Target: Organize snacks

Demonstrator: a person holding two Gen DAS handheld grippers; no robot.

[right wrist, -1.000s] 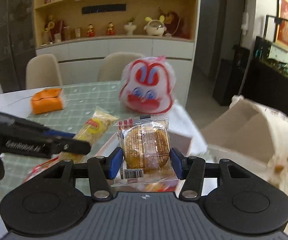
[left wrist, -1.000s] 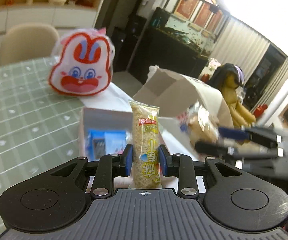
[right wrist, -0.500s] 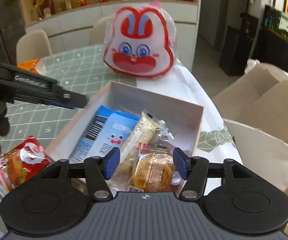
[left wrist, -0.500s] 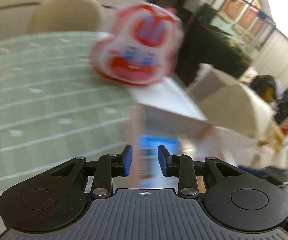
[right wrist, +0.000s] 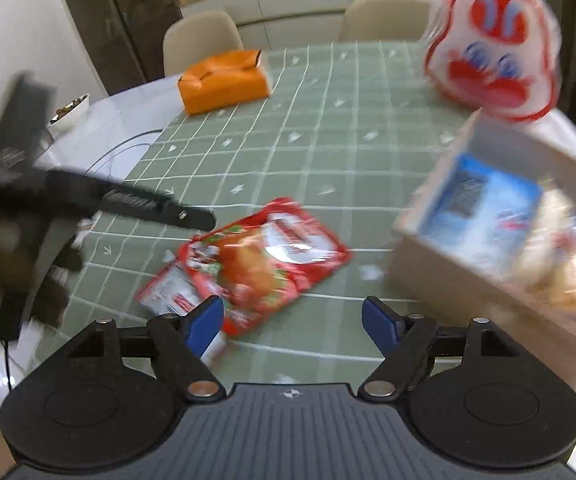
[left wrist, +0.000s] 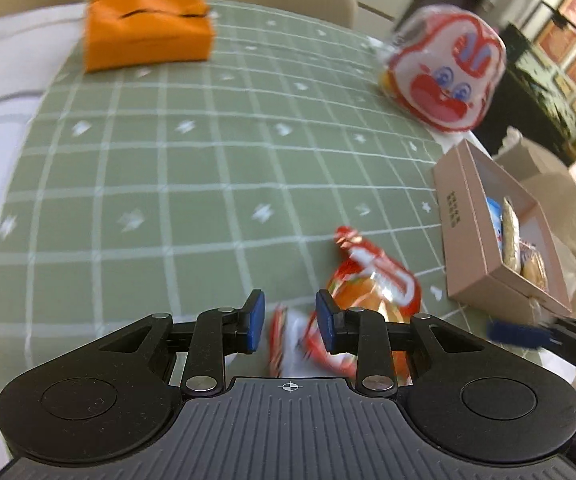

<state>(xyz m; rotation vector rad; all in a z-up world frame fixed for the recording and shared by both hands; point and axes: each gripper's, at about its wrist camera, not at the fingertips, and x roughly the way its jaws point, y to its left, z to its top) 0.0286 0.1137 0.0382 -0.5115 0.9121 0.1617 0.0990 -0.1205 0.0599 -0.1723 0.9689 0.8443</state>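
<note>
A pink cardboard box (left wrist: pixel 476 248) (right wrist: pixel 420 268) holds a blue packet (right wrist: pixel 484 204), a rice bar (left wrist: pixel 510 236) and a cake packet (left wrist: pixel 532 264). A red snack packet (left wrist: pixel 372 284) (right wrist: pixel 264 256) lies flat on the green checked tablecloth, with a smaller red and white packet (left wrist: pixel 288 340) (right wrist: pixel 168 296) beside it. My left gripper (left wrist: pixel 290 322) is open and empty, low over the smaller packet. My right gripper (right wrist: pixel 293 320) is wide open and empty, just in front of the red packet. The left gripper also shows in the right wrist view (right wrist: pixel 160 210).
An orange tissue pouch (left wrist: pixel 146 28) (right wrist: pixel 226 80) sits at the table's far side. A rabbit-face bag (left wrist: pixel 446 70) (right wrist: pixel 492 60) stands behind the box. Beige chairs (right wrist: pixel 202 40) stand beyond the table. A white bowl (right wrist: pixel 70 110) sits at far left.
Both grippers let their snacks go into the box and pulled away to the left. They now hover open near the red packets on the tablecloth.
</note>
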